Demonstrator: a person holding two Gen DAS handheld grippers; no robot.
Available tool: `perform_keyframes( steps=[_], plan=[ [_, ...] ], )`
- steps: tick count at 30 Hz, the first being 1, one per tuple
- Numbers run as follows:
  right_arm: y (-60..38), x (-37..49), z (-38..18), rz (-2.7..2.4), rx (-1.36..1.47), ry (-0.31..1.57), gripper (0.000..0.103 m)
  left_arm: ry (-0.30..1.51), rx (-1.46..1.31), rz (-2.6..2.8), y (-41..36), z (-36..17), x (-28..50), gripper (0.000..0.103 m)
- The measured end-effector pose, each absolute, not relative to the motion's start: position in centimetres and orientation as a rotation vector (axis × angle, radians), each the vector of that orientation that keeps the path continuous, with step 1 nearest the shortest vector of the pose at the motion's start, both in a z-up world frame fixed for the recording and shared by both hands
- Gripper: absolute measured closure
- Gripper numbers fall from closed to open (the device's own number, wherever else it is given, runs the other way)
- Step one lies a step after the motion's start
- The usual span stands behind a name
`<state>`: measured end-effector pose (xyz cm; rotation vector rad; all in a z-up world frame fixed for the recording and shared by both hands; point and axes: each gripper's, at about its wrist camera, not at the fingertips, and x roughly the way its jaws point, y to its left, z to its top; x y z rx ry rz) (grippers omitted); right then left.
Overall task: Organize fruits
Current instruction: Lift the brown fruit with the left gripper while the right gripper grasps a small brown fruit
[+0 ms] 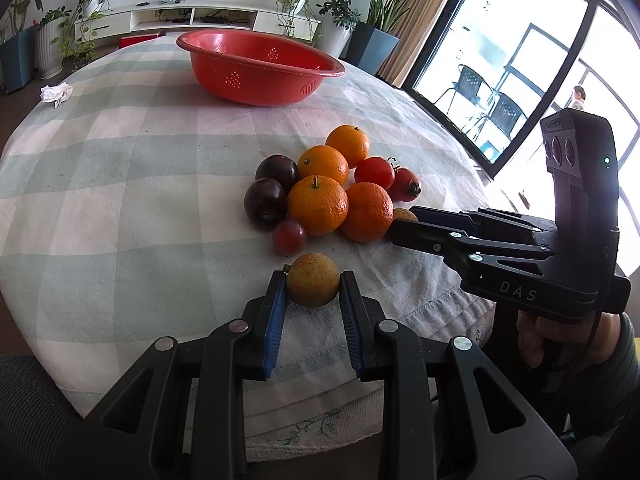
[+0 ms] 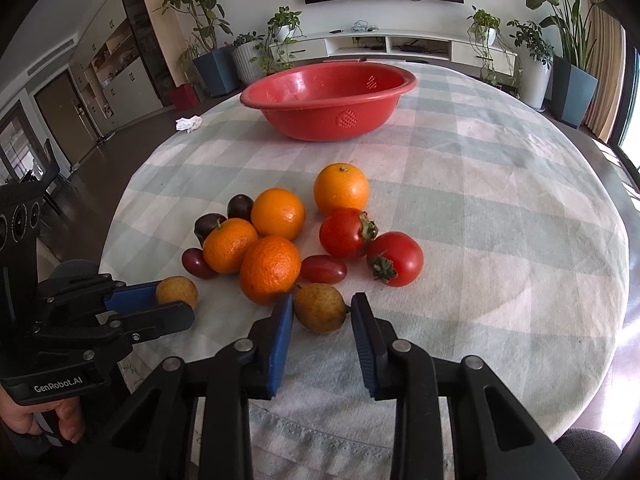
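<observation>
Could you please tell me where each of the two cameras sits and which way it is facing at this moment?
Left wrist: rides the left gripper, looking forward along its fingers, which close on a yellowish fruit; the right gripper and its hand show at right.
Right wrist: rides the right gripper, looking at a second yellowish fruit between its open fingers; the left gripper shows at left.
Shared: the fruit pile, red colander and checked tablecloth.

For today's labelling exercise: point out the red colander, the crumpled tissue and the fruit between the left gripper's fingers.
red colander (image 2: pixel 320 120): right wrist view, outer front wall.
crumpled tissue (image 1: pixel 56 93): left wrist view, its middle.
brownish-yellow fruit (image 1: pixel 313 279): left wrist view, centre of its skin.
</observation>
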<state>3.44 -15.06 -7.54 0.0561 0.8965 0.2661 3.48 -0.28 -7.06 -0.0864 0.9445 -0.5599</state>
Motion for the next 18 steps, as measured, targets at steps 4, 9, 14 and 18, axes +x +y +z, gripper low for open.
perform_keyframes(
  steps=[4,9,14,18],
  plan=[
    [-15.2,3.0,-7.3,0.272,0.067,0.890,0.071,0.942,-0.084,-0.555,-0.3,-6.9,3.4,0.078],
    [-15.6,2.4,-6.7,0.280,0.091,0.880,0.071,0.930,-0.085,-0.547,0.2,-6.4,3.3,0.078],
    [-16.8,1.9,-5.8,0.279,0.133,0.868,0.071,0.911,-0.094,-0.525,1.3,-5.5,3.7,0.078],
    [-18.6,2.1,-4.8,0.253,0.168,0.843,0.071,0.872,-0.091,-0.497,2.9,-3.9,4.5,0.078]
  ],
)
